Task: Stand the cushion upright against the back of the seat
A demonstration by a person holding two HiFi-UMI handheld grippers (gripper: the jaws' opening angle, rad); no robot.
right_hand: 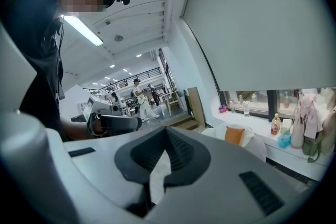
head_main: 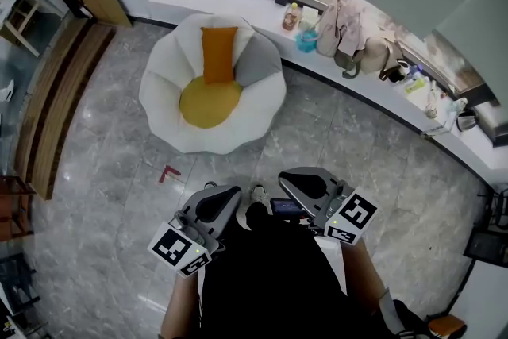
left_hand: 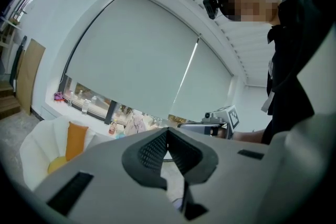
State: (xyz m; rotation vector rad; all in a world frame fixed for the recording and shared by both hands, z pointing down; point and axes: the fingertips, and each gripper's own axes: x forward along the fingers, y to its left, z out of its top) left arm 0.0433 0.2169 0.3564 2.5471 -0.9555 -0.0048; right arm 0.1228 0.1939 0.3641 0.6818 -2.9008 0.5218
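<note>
On white armchair (head_main: 159, 95), orange cushion (head_main: 218, 53) leaning upright against backrest, touching yellow seat pad (head_main: 209, 101). Likely handling soft, light, squashy, so pinching top corner or side edge probably suiting best. Left tool (left_hand: 168, 134), right tool (right_hand: 167, 136) both hovering closed, empty, well apart from chair.

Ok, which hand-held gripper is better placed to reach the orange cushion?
Left, marginally. The orange cushion on the white chair lies ahead, on the left hand-held gripper's side; the right hand-held gripper is farther. Both are shut, empty and well short.
</note>
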